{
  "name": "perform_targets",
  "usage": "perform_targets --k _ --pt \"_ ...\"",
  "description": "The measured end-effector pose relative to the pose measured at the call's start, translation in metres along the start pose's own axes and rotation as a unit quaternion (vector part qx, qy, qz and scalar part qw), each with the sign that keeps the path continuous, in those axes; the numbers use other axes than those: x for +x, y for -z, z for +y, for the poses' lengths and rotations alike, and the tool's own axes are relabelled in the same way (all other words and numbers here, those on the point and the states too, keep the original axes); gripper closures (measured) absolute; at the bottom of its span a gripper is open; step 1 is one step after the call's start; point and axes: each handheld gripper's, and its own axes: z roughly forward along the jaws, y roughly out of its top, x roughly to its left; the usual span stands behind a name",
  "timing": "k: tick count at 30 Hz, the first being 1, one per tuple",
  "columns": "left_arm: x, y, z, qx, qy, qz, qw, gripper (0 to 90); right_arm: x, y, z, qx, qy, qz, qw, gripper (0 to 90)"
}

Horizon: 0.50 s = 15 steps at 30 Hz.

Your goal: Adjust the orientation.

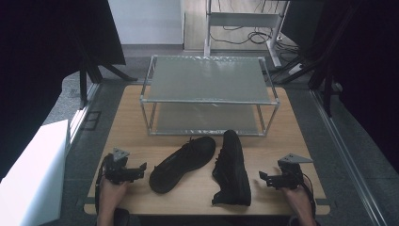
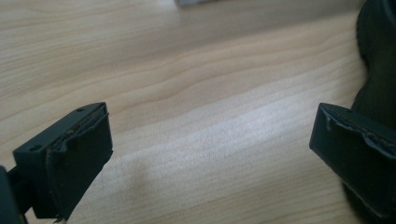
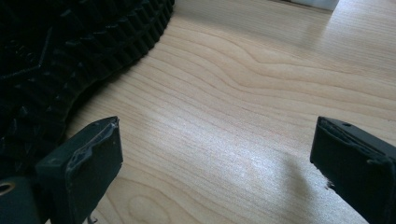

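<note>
wooden table (image 1: 282,127) bears two black shoes (image 1: 182,164); left gripper (image 1: 140,170) and right gripper (image 1: 263,178) jaws wide apart, empty.

Shoe (image 2: 380,60) cropped at frame edge

Shoes (image 1: 207,162) blocking table (image 1: 127,122) centre

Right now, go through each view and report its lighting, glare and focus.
High view: dim, both sides nearly black, the two black shoes lose detail against the wooden table. Left gripper view: a pale sheen on the wood between the open jaws, the left gripper soft-edged up close. Right gripper view: similar glare patch on the grain, the shoe sole dark but its tread is readable.
</note>
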Motion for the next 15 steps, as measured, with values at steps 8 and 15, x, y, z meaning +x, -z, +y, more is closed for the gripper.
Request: perform_targets --k 8,15 --pt "0.0005 0.0010 0.0027 -0.015 0.012 -0.009 0.9998 0.0 -0.0013 -0.0005 -0.0001 -0.005 -0.005 0.005 1.0000 3.2" --pt "-0.0022 -0.0013 0.0056 -0.006 0.010 -0.012 0.9999 0.0 -0.0011 -0.0008 -0.0002 -0.007 -0.004 0.009 0.9999 4.6"
